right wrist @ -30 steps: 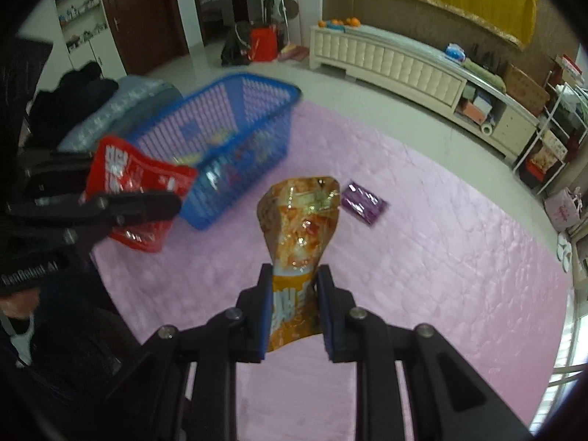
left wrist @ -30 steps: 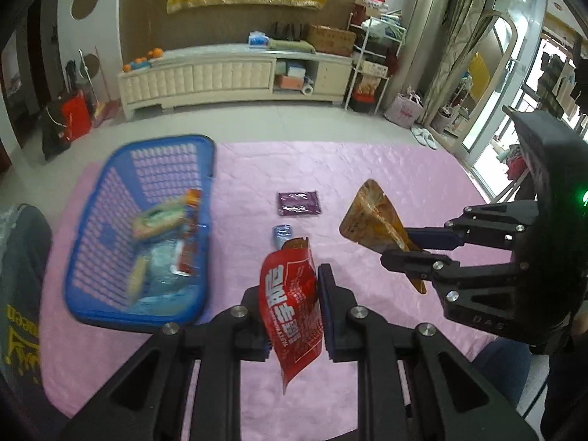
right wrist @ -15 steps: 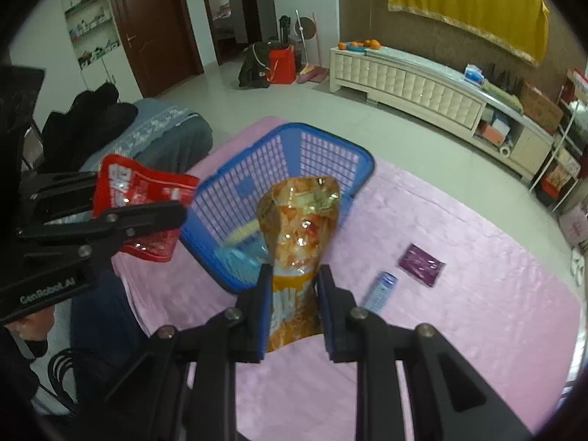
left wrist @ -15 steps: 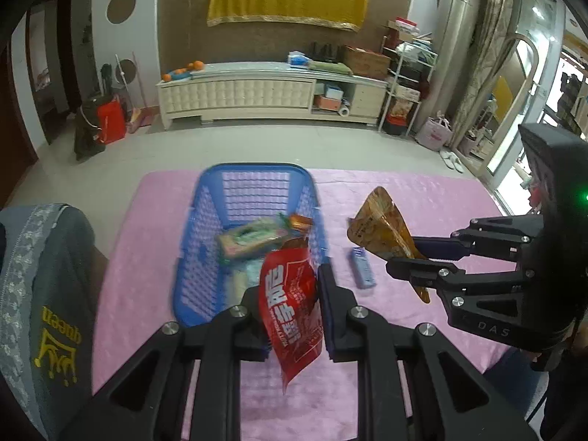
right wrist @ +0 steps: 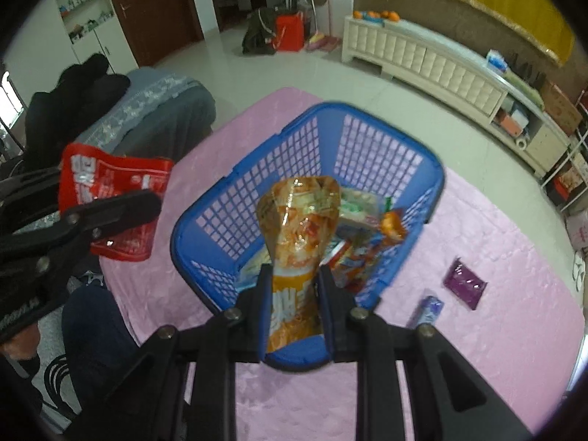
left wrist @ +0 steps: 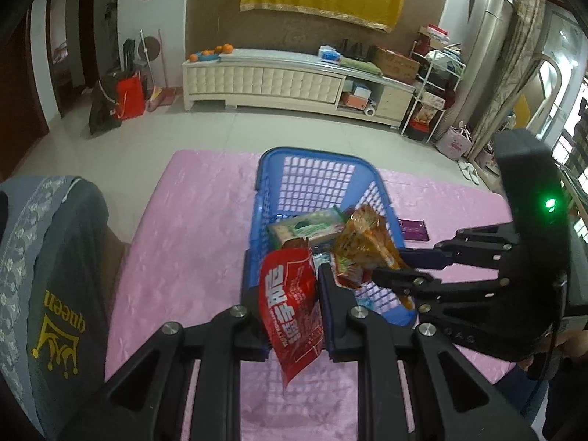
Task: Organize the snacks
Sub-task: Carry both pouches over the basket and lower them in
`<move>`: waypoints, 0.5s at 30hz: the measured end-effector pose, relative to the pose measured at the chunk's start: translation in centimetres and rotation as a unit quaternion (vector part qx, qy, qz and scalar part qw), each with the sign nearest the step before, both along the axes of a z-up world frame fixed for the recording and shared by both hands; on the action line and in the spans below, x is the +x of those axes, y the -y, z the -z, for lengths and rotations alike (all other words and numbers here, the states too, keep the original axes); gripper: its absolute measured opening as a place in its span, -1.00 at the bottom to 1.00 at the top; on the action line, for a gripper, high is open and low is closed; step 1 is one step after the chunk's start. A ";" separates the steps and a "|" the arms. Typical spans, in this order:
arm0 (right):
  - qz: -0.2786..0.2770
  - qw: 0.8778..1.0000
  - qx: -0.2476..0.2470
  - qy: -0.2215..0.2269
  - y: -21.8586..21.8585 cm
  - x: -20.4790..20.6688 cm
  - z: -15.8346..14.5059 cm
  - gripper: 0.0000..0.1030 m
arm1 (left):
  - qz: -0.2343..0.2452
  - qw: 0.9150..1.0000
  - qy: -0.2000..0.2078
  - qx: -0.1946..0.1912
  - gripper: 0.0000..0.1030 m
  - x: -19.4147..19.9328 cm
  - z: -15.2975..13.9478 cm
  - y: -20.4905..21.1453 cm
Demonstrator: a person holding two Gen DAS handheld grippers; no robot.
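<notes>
My left gripper (left wrist: 290, 290) is shut on a red snack packet (left wrist: 290, 305), held at the near edge of the blue basket (left wrist: 316, 161). My right gripper (right wrist: 292, 294) is shut on an orange snack bag (right wrist: 297, 220) that hangs over the blue basket (right wrist: 257, 169). In the left wrist view the right gripper (left wrist: 382, 275) reaches in from the right with the orange bag (left wrist: 364, 242) above the basket's near right corner. From the right wrist, the left gripper (right wrist: 121, 205) shows at the left with the red packet (right wrist: 110, 183). Several snacks lie inside the basket.
The basket stands on a pink tablecloth (right wrist: 496, 349). A purple packet (right wrist: 463, 283) and a small blue packet (right wrist: 428, 310) lie on the cloth right of the basket. A grey covered seat (left wrist: 47, 275) is close on the left. A white cabinet (left wrist: 279, 81) stands across the floor.
Both grippers have moved left over the cloth with their packets. The basket, at the left a second ago, now lies straight ahead, with the orange bag over it.
</notes>
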State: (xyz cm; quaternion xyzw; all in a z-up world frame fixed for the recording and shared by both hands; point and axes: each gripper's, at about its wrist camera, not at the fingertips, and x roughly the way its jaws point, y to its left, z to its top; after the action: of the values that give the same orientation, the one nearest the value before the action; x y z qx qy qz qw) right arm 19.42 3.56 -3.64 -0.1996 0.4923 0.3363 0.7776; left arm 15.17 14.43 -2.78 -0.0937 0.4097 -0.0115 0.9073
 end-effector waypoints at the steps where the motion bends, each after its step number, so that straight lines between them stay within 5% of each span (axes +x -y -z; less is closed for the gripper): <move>1: 0.000 1.000 -0.012 -0.003 -0.6 0.1 0.6 -0.47 | -0.002 1.000 -0.002 -0.007 -0.64 0.2 0.2 -0.5; 15: 0.010 0.999 -0.030 -0.037 -3.9 0.7 3.4 -0.37 | -0.022 0.999 -0.007 -0.027 -0.64 -0.1 0.8 -2.8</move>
State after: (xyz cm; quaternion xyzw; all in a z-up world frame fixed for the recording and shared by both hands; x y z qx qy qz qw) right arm 20.09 7.49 -7.00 -0.2051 0.5328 0.3212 0.7556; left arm 15.10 17.24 -3.55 -0.1270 0.4134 -0.0015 0.9016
